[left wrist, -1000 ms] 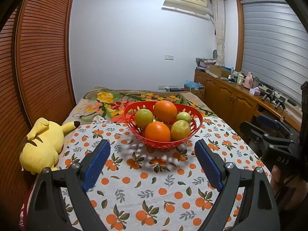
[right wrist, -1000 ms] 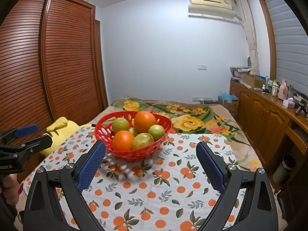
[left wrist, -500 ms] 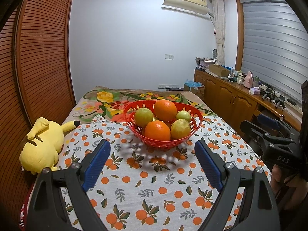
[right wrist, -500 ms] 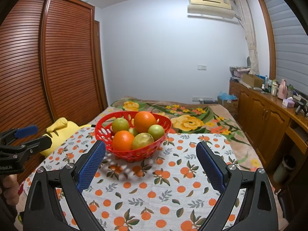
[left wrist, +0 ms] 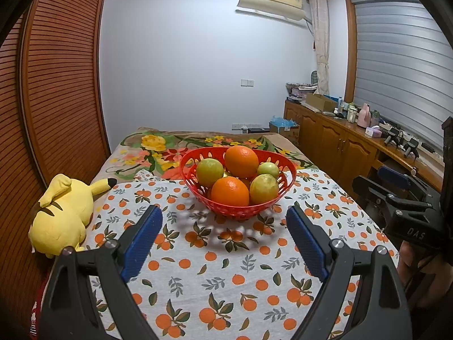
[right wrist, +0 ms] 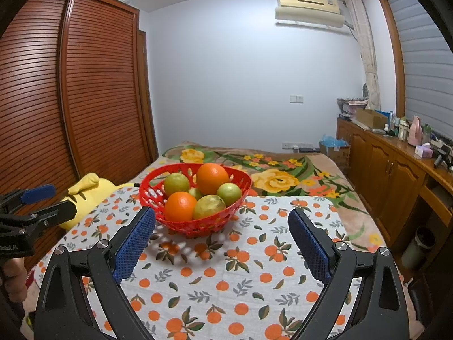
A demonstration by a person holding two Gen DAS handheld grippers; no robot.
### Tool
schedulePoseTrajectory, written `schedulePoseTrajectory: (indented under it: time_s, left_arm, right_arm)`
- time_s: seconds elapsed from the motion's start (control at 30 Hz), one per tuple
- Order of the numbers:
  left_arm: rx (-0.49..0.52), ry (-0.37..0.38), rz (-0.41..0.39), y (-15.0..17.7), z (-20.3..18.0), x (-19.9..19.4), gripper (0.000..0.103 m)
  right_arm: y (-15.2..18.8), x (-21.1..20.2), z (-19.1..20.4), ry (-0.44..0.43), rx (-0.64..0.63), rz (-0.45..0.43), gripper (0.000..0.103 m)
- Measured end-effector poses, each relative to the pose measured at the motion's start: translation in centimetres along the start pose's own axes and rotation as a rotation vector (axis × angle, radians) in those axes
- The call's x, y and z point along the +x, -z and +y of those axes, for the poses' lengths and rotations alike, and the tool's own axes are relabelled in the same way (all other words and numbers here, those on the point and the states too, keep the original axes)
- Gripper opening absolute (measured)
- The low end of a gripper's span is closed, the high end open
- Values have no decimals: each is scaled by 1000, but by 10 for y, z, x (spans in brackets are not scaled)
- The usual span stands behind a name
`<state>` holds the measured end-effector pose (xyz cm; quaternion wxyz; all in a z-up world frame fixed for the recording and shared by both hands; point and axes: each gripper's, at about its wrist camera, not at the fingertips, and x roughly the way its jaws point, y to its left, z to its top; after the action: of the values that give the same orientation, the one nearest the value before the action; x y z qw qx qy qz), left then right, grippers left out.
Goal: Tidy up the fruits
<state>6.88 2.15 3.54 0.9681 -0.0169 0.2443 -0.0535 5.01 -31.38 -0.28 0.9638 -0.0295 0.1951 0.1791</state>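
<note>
A red perforated basket (left wrist: 198, 198) (right wrist: 181, 226) stands on a cloth printed with oranges (left wrist: 226, 269) (right wrist: 226, 283). It holds two oranges (left wrist: 230, 191) (right wrist: 212, 178) and several green-yellow fruits (left wrist: 209, 172) (right wrist: 209, 206). My left gripper (left wrist: 223, 236) hangs open just short of the basket, nothing between its blue pads. My right gripper (right wrist: 222, 238) is also open and empty, with the basket ahead and slightly left. Each gripper shows at the other view's edge.
A yellow plush toy (left wrist: 62, 212) lies at the cloth's left edge beside slatted wooden doors (left wrist: 56, 85). A floral blanket (right wrist: 283, 175) lies beyond the basket. Wooden cabinets (right wrist: 390, 181) with clutter line the right wall. A hand (right wrist: 12, 280) holds the left gripper.
</note>
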Motion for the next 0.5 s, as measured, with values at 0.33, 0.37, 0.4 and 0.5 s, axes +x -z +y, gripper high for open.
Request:
schedulePoseTrajectory:
  time_s: [0.33,0.37,0.4,0.5]
  left_arm:
    - [2,1,1,-1,-1,0,90]
    - [2,1,1,-1,0,0,90]
    - [0,0,0,-1,-1,0,90]
    - [0,0,-1,-1,0,0,90]
  right_arm:
    - [0,0,-1,-1,2,3,97]
    - [0,0,0,-1,2,3,97]
    - [0,0,-1,-1,2,3,97]
    - [0,-1,1,0,2,5,97]
